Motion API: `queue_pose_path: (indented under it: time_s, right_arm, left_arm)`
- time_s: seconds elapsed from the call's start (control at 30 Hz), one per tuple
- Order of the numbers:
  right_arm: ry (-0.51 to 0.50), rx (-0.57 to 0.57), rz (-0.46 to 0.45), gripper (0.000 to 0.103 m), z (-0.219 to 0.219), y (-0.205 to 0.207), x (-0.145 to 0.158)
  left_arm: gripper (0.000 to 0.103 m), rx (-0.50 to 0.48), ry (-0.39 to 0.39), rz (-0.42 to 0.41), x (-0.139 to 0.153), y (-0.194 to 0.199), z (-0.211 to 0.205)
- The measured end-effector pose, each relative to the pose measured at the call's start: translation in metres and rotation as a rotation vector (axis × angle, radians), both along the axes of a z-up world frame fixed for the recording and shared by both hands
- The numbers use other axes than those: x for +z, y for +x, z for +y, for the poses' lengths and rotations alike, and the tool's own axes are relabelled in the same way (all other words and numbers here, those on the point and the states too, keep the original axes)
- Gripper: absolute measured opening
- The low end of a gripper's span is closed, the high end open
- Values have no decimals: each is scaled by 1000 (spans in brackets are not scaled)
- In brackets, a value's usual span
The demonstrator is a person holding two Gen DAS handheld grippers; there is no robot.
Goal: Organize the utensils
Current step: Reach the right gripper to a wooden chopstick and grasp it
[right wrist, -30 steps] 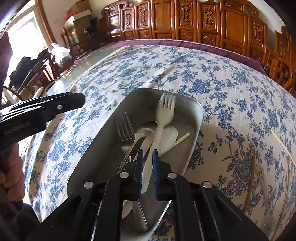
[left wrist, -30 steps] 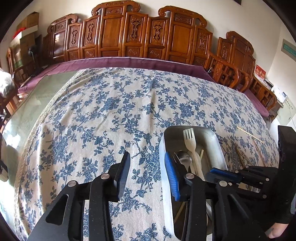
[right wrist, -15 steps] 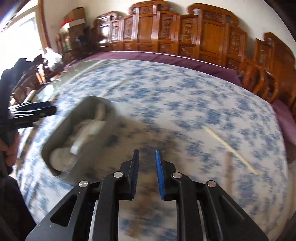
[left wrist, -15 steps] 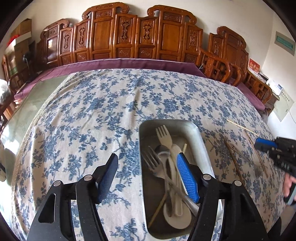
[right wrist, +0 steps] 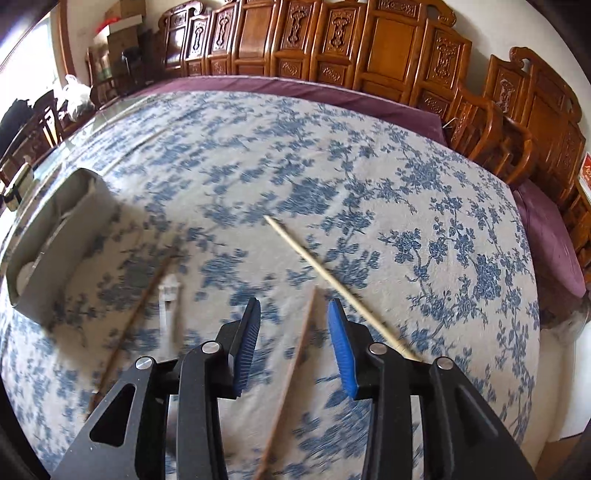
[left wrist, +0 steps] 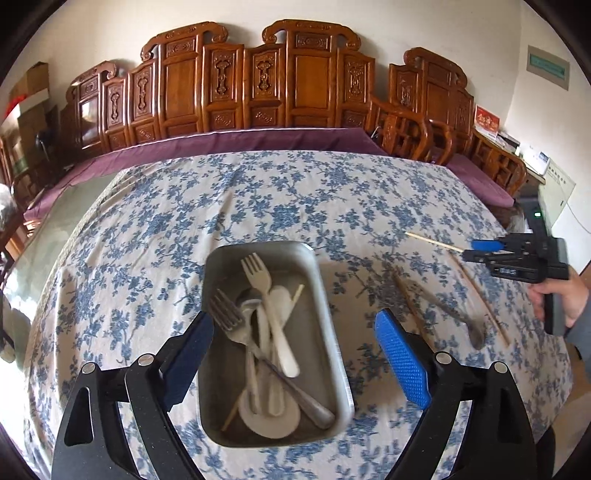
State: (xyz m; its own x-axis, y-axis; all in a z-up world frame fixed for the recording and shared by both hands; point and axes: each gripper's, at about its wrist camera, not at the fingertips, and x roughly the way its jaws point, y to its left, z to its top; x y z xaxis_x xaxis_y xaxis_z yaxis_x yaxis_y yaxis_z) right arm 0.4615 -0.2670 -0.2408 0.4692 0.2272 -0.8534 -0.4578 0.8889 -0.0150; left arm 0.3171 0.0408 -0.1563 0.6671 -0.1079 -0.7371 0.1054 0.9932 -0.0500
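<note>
You are in a home dining room. A large table under a blue-and-white floral tablecloth fills the view, with a purple under-cloth showing at its far edge. Carved reddish-brown wooden chairs stand in a row against the plain pale wall. Stacked cardboard boxes sit in one corner beside a bright window, and a metal tray of forks and spoons rests on the cloth.

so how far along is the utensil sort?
Done: forks, spoons and a chopstick lie in the tray. In hand: nothing; the right hand-held gripper is open astride a brown chopstick, the left hand-held gripper open over the tray. Left: pale chopstick, another brown chopstick and a white fork on the cloth.
</note>
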Motion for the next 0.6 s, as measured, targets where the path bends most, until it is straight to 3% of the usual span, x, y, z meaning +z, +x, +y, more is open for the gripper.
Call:
queue_pose_path:
  time_s: [0.23,0.33,0.6]
  right_arm:
    - [10,16,51,41,-15,33,-22]
    - [10,18,64,41,-19,46,-30]
    - [-25,63,90,40,-17,66,-39]
  left_arm:
    - [86,-3,22,10,5,-2,-35]
    - [86,6,-12,28,-1,-1,-47]
    - [86,-45,-2,67,-17,10,-84]
